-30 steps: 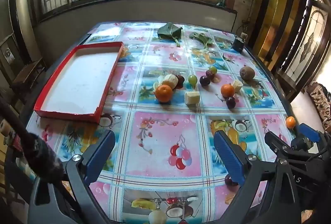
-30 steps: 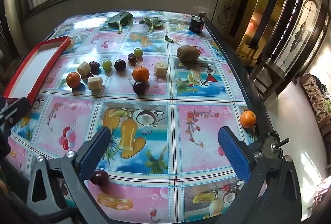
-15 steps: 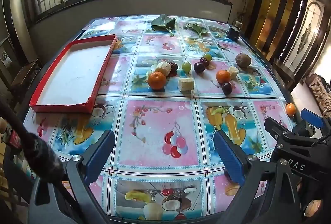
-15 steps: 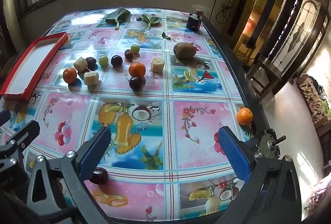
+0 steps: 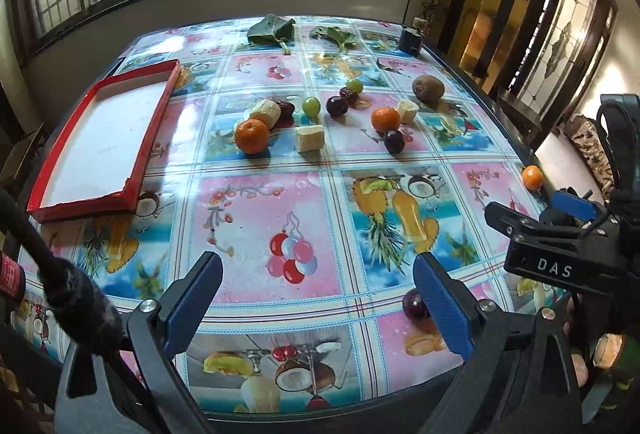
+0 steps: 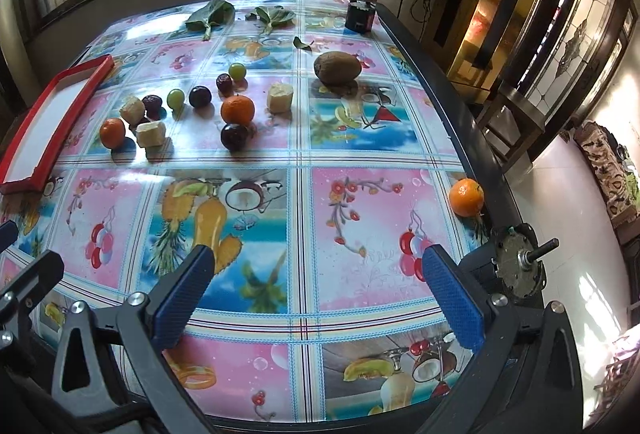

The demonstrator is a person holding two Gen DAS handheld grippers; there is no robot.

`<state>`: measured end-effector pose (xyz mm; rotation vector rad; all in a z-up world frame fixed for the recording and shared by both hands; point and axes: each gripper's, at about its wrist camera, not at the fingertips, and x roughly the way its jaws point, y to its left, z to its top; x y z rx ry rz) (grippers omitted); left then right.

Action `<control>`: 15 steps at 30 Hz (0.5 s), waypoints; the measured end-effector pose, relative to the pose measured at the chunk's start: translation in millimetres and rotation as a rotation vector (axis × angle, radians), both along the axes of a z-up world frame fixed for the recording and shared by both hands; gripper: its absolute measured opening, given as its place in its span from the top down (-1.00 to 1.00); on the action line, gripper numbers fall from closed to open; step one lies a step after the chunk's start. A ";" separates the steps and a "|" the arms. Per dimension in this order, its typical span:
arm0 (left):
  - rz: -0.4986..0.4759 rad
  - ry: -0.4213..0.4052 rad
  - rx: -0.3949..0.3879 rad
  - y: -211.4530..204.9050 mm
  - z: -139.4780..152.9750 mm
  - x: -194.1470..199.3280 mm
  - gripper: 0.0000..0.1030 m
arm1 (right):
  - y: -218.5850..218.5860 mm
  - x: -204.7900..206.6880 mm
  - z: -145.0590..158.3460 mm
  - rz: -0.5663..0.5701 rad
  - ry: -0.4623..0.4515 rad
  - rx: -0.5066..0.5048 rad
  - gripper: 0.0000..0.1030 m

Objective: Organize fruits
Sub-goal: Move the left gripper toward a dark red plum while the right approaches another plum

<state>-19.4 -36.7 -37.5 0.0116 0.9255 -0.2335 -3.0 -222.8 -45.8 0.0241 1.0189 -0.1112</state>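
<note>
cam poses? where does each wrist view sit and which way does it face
Left wrist: on the left gripper, near table edge, facing the windows; open blue pads frame the red-rimmed white tray; the right gripper shows at right.
Right wrist: on the right gripper, further right, same heading; open blue pads, the brown kiwi ahead.
Shared: the lone edge orange, the fruit cluster, tray.

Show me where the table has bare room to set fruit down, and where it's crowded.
Free: the red tray holds nothing; so does the near half of the table, between tray and lone orange, except a dark plum by the left gripper. Crowded: the fruit cluster mid-table, from the tray-side orange to the kiwi.
</note>
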 end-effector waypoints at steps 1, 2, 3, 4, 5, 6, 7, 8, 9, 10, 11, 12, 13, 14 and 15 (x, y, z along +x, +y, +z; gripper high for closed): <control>-0.017 0.000 -0.002 -3.3 -0.4 -2.5 -0.88 | -1.4 0.3 0.1 0.003 0.000 0.008 -1.00; -0.034 0.002 -0.003 -6.2 -1.2 -4.4 -0.88 | -2.5 0.5 0.8 0.004 -0.003 0.012 -1.00; -0.047 0.004 -0.001 -9.5 -2.4 -6.6 -0.88 | -3.3 0.7 1.9 0.006 -0.007 0.013 -1.00; -0.057 0.007 0.003 -12.7 -3.8 -8.3 -0.88 | -3.9 0.8 2.8 0.010 -0.011 0.014 -1.00; -0.067 0.011 0.007 -16.1 -5.6 -9.1 -0.88 | -4.5 0.9 3.7 0.015 -0.016 0.014 -1.00; -0.074 0.018 0.013 -18.9 -7.5 -9.2 -0.88 | -4.6 1.0 5.0 0.019 -0.021 0.013 -1.00; -0.078 0.023 0.019 -22.1 -9.2 -9.7 -0.88 | -5.2 2.0 5.9 0.022 -0.024 0.013 -1.00; -0.078 0.027 0.028 -25.2 -10.7 -10.1 -0.88 | -5.1 2.5 6.4 0.026 -0.026 0.014 -1.00; -0.077 0.031 0.034 -27.8 -11.9 -10.8 -0.88 | -5.2 3.3 6.7 0.030 -0.026 0.016 -1.00; -0.074 0.036 0.040 -29.1 -12.4 -10.8 -0.88 | -5.2 4.1 6.5 0.033 -0.025 0.018 -1.00; -0.063 0.038 0.055 -31.2 -13.5 -10.8 -0.88 | -5.5 5.6 5.7 0.033 -0.021 0.019 -1.00; -0.051 0.040 0.079 -33.4 -15.3 -9.9 -0.88 | -5.0 6.3 5.4 0.037 -0.020 0.021 -1.00; -0.042 0.041 0.105 -35.2 -16.7 -9.7 -0.88 | -5.0 6.6 4.6 0.040 -0.020 0.023 -1.00; -0.034 0.043 0.121 -36.4 -17.9 -9.3 -0.88 | -4.5 7.0 4.0 0.041 -0.017 0.022 -1.00; -0.027 0.045 0.126 -36.4 -18.7 -9.0 -0.88 | -3.7 7.5 3.6 0.043 -0.014 0.021 -1.00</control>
